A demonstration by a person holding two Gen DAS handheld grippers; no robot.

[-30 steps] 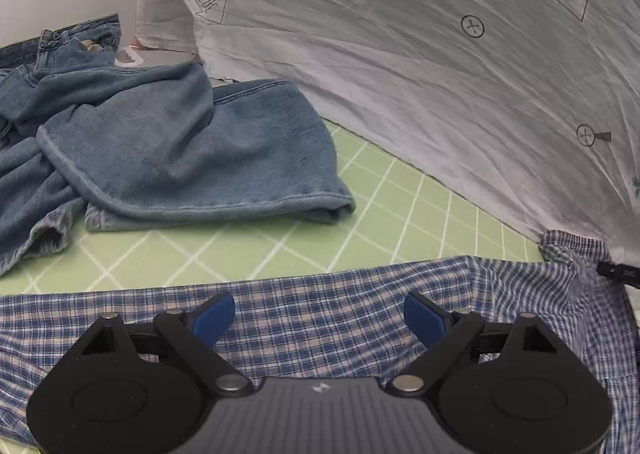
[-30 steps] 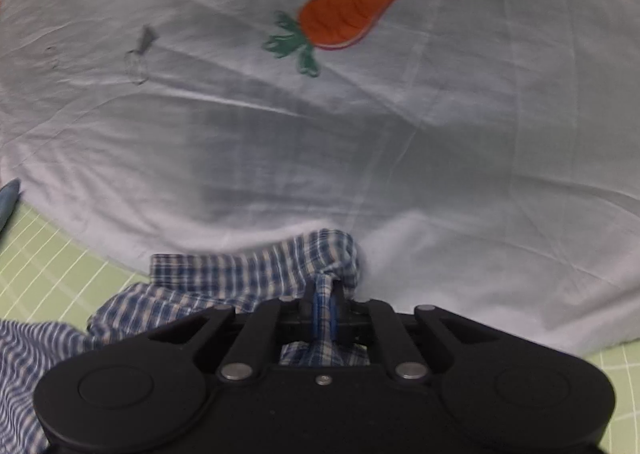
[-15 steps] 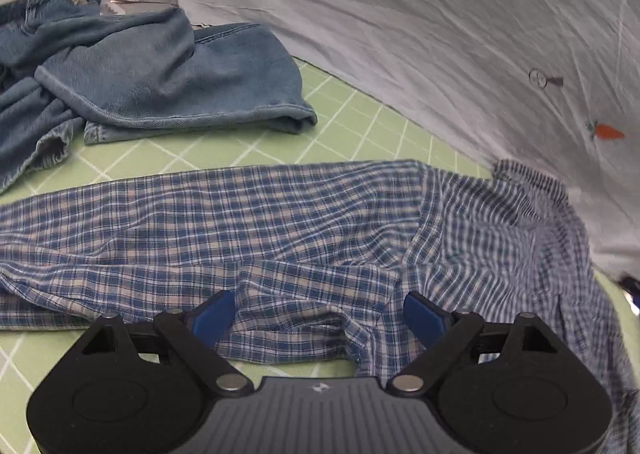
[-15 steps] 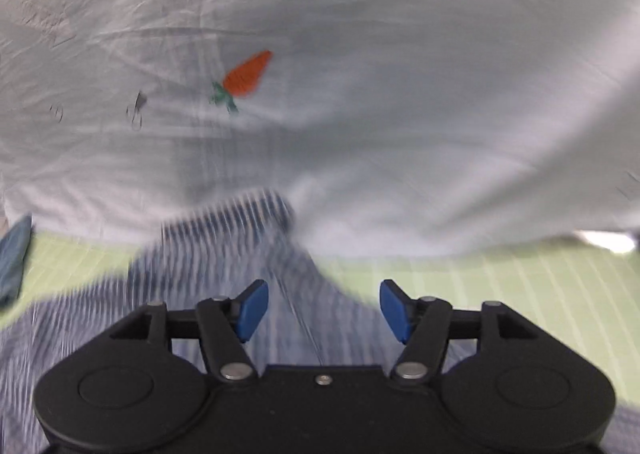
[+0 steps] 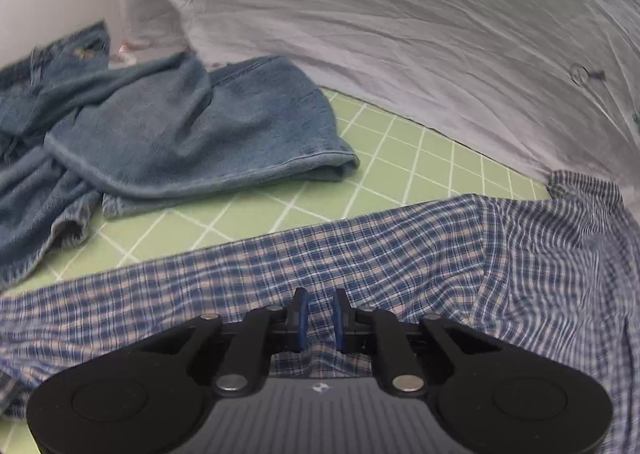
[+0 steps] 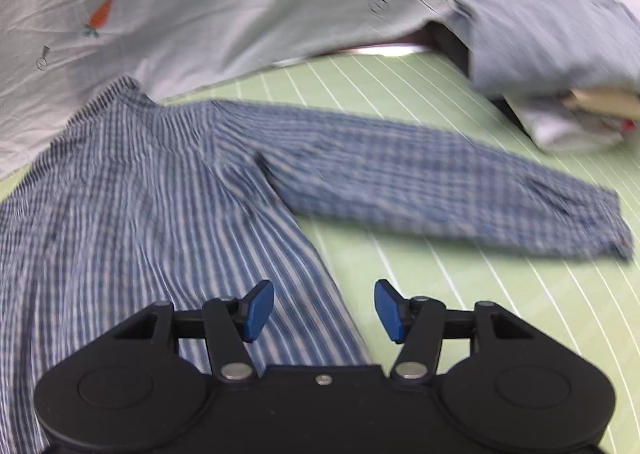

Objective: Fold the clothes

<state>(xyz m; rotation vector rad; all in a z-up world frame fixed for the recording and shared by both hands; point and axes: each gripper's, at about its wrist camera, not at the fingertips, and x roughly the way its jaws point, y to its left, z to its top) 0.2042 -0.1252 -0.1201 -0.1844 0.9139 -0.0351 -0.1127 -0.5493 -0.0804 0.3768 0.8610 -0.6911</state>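
Blue-checked shirt [image 5: 360, 254] lies spread on the green gridded worktop [image 5: 420, 150], its body at 9 o'clock and 1 sleeve [image 6: 440, 182] stretched toward 3 o'clock in the right wrist view. The left gripper [image 5: 318, 318] has its 2 blue fingers [image 5: 300, 314] drawn narrow and closing, with a pinch of the checked cloth between them; whether the pads already press it I cannot tell. The right gripper [image 6: 324, 310] hangs over the shirt's edge at 6 o'clock, its fingers [image 6: 258, 308] about half apart, closing slightly, holding nothing. Crumpled jeans [image 5: 180, 126] lie at 10 o'clock of the left view. A white printed sheet [image 5: 400, 34] drapes behind at 12 o'clock.
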